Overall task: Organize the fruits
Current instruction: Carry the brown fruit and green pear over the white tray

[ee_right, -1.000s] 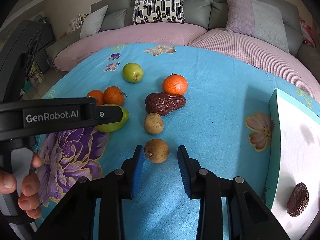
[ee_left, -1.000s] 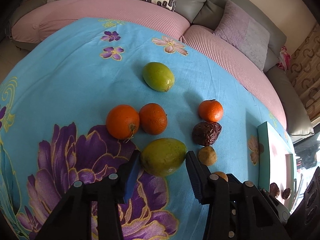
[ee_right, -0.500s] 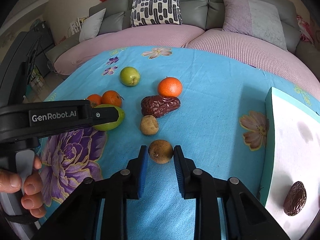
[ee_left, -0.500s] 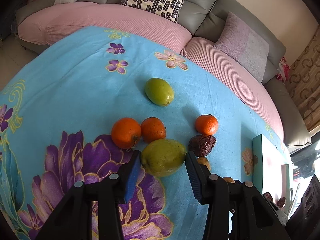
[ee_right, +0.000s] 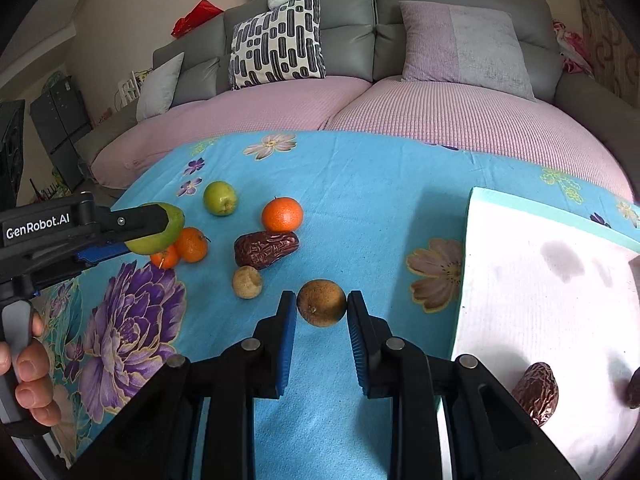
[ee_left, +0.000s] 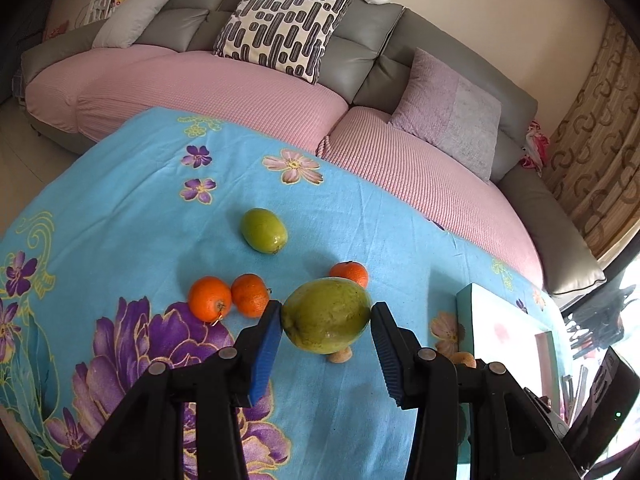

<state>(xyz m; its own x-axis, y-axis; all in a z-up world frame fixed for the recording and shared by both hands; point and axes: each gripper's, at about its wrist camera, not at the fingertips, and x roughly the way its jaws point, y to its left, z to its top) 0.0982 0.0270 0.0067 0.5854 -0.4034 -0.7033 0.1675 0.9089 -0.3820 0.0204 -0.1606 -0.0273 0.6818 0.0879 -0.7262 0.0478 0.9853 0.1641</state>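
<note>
**Both grippers closed on fruit above the blue cloth**

The left gripper (ee_left: 325,320) clamps a large green mango (ee_left: 326,315) between its blue pads, lifted off the tabletop (ee_left: 120,208). Just left of that gripper lie two oranges (ee_left: 210,299), touching each other. Ahead of it and slightly left sits a green apple (ee_left: 264,229); a third orange (ee_left: 349,273) peeks out right behind the mango.

In the right wrist view, a dark wrinkled date (ee_right: 266,249) lies ahead and to the left of the right gripper (ee_right: 321,309), with a small tan round fruit (ee_right: 247,281) just in front of the date, near the left finger. The right gripper is pressed onto a round brown fruit (ee_right: 321,308), both pads touching its sides; whether it has cleared the cloth I cannot tell.

To the right of that gripper stands a teal-edged white tray (ee_right: 552,280). In it, near the close edge, rests one dried date (ee_right: 535,393), and a second dark piece (ee_right: 634,388) is cut off at the frame's border.
</note>
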